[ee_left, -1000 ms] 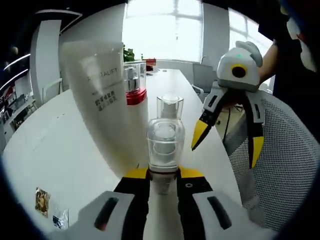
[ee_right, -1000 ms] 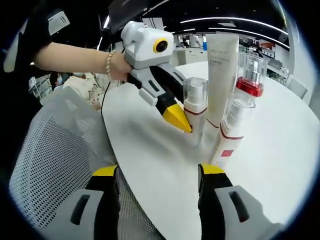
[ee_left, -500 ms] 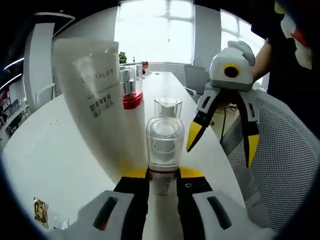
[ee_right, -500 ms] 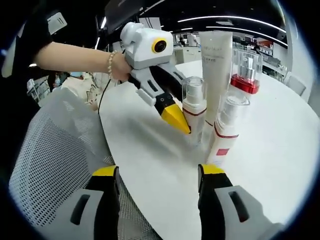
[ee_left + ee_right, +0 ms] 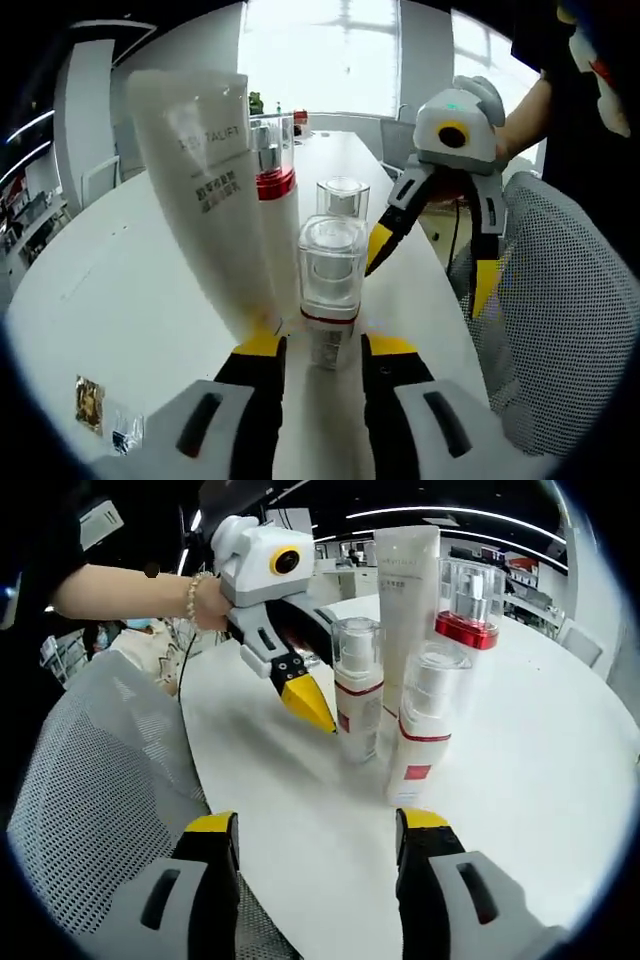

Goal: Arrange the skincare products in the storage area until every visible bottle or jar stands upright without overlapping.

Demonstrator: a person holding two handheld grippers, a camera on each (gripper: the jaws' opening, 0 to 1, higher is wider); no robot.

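Observation:
Several skincare items stand upright in a tight cluster on the white table (image 5: 110,300). They are a tall white tube (image 5: 205,190) (image 5: 405,580), a red-collared pump bottle (image 5: 272,165) (image 5: 468,600) and two clear-capped bottles. The near clear-capped bottle (image 5: 330,285) (image 5: 357,690) stands at the tips of my left gripper (image 5: 326,346). The jaws are open, with a small gap on each side of it. The other bottle (image 5: 343,197) (image 5: 417,725) stands behind it. My right gripper (image 5: 318,825) (image 5: 430,268) is open and holds nothing, hovering just short of the cluster.
A grey mesh chair (image 5: 565,330) (image 5: 90,810) presses against the table edge beside both grippers. Small packets (image 5: 90,405) lie on the table at the near left. A person's arm (image 5: 130,585) holds the left gripper (image 5: 300,695). The table stretches far behind the cluster.
My left jaws have parted from the near clear-capped bottle and drawn back a little, and the bottle stays standing. The right gripper view has shifted closer to the cluster.

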